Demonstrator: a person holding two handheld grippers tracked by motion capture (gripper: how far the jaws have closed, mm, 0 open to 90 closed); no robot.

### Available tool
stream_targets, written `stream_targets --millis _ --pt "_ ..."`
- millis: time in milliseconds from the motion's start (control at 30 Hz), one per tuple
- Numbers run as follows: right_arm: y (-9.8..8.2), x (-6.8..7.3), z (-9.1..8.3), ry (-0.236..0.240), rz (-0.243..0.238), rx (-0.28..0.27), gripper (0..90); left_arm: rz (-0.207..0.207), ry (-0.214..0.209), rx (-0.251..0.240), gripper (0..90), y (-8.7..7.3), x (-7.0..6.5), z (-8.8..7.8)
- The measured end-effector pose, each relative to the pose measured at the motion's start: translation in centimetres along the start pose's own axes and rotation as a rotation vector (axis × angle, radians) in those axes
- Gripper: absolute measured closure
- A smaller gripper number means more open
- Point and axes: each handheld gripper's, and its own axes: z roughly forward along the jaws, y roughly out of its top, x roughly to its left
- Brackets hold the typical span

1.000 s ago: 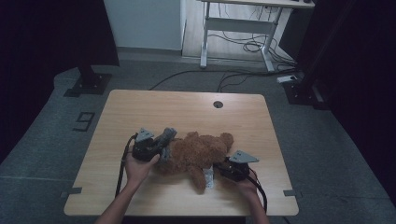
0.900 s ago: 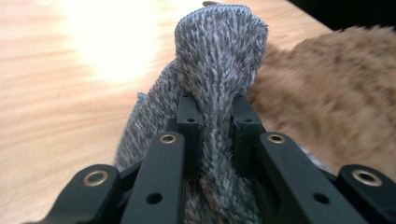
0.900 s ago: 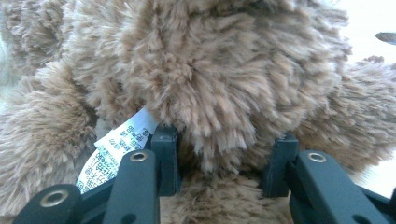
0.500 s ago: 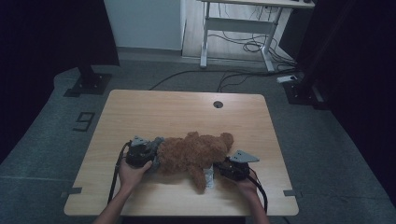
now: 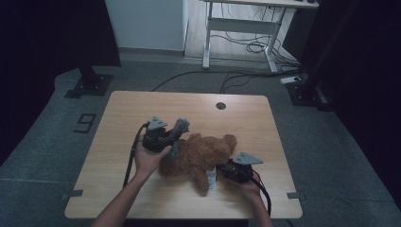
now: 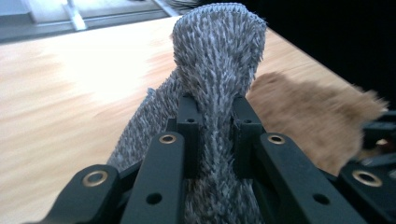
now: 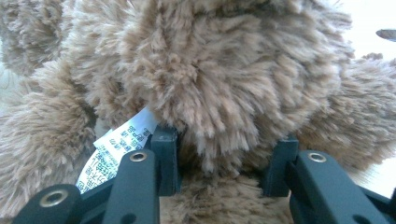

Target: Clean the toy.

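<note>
Left side, high view: lifts the left gripper (image 5: 174, 139) up and away from the table (image 5: 142, 109) compared with half a second ago, when held low against the plush at the near-left. Carries the grey knitted cloth (image 5: 180, 125) along, now standing above the brown teddy bear (image 5: 198, 153) rather than pressed into it.

Left gripper (image 6: 215, 107) view: clamps the jaws tight on a fold of the grey knitted cloth (image 6: 217, 56), with the free end rising upright beyond the tips. Shows the teddy bear (image 6: 308, 112) just behind and to the right.

Judged meaning: pulls the cloth clear of the toy, or readies it for fitting; cannot tell which.

Centre: lies flat on the near half of the table, long axis running roughly left to right and angled slightly away at the right end. Points the head and ear to the far right, one leg toward the person.

Right side: keeps the right gripper (image 5: 222, 171) at the same spot as before, at the near-right flank of the toy. Right gripper (image 7: 224, 149) view: holds the jaws spread wide around a thick lump of teddy bear (image 7: 224, 70) fur, pinning it. Places the white label (image 7: 116, 144) beside the left jaw.
</note>
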Motion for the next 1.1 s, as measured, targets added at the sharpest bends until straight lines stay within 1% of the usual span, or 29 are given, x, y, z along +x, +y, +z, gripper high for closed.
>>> stream_targets --millis 100,133,200,267,333,367,433,467,500,533,567,600,633,667,700,767,800,833,867,900,933,1000,1067,1100 --pt "0.0 0.0 0.0 0.000 -0.001 0.000 57.5 0.025 -0.027 0.022 77.5 0.9 -1.7 1.7" --pt "0.0 0.0 0.0 -0.001 -0.002 -0.002 57.5 0.028 -0.041 0.034 77.5 1.2 -2.4 2.6" --pt "0.0 0.1 0.0 -0.003 0.000 -0.003 57.5 0.027 -0.069 0.054 77.3 1.3 -3.4 4.0" --pt "0.0 0.0 0.0 -0.002 -0.002 -0.005 57.5 0.030 -0.092 0.089 77.0 0.9 -4.3 5.5" --pt "0.0 0.0 0.0 0.000 -0.001 -0.002 57.5 0.048 -0.083 0.122 76.7 -0.2 -4.8 6.7" --pt "-0.1 0.0 0.1 0.000 -0.003 0.006 57.5 0.052 -0.076 0.114 76.9 -0.6 -4.8 6.9" --pt "-0.1 0.0 0.1 0.001 -0.008 0.008 57.5 0.030 -0.086 0.101 77.1 -1.3 -4.3 6.6" --pt "-0.1 0.1 0.1 0.000 -0.012 0.008 57.5 0.025 -0.085 0.097 77.2 -1.4 -4.1 6.4" --pt "-0.1 0.3 0.2 -0.001 -0.014 0.008 57.5 0.022 -0.075 0.098 77.3 -1.6 -3.5 5.8" --pt "-0.1 0.3 0.2 -0.001 -0.014 0.008 57.5 0.022 -0.075 0.098 77.3 -1.6 -3.5 5.8" --pt "-0.1 0.4 0.2 -0.005 -0.014 0.008 57.6 0.024 -0.048 0.101 77.3 -1.7 -2.9 5.1" --pt "-0.1 0.4 0.1 -0.006 -0.014 0.008 57.6 0.033 -0.030 0.102 77.3 -1.9 -2.4 4.6" --pt "-0.1 0.4 0.1 -0.005 -0.012 0.007 57.6 0.031 -0.025 0.102 77.3 -2.0 -2.0 4.3" --pt "-0.1 0.4 0.1 -0.005 -0.012 0.007 57.6 0.031 -0.025 0.102 77.3 -2.0 -2.0 4.3" --pt "-0.1 0.4 0.1 -0.004 -0.013 0.006 57.6 0.030 -0.018 0.101 77.3 -2.2 -1.5 3.8" --pt "-0.2 0.5 0.1 -0.003 -0.013 -0.001 57.6 0.011 -0.004 0.082 77.3 -2.8 -0.2 2.6" --pt "-0.2 0.5 0.1 -0.002 -0.014 0.003 57.6 -0.010 0.010 0.064 77.2 -3.3 1.1 1.3" --pt "-0.3 0.5 0.0 -0.002 -0.013 0.003 57.6 -0.026 0.018 0.053 77.1 -3.7 1.7 0.7" --pt "-0.3 0.5 0.0 -0.002 -0.013 0.003 57.6 -0.026 0.018 0.053 77.0 -3.7 1.7 0.7" --pt "-0.3 0.5 0.0 -0.002 -0.011 0.004 57.7 -0.038 0.022 0.046 77.0 -4.0 2.1 0.3" --pt "-0.3 0.5 0.0 -0.002 -0.011 0.004 57.7 -0.055 0.031 0.038 77.0 -4.6 2.9 -0.4" --pt "-0.3 0.5 0.0 0.000 -0.009 0.003 57.7 -0.079 0.055 0.038 76.9 -5.6 4.0 -1.1" --pt "-0.3 0.5 0.0 0.001 -0.007 0.003 57.7 -0.093 0.073 0.059 77.0 -6.9 5.1 -1.5" --pt "-0.4 0.4 0.0 0.002 -0.005 0.005 57.6 -0.105 0.088 0.085 77.1 -8.2 5.7 -1.4"
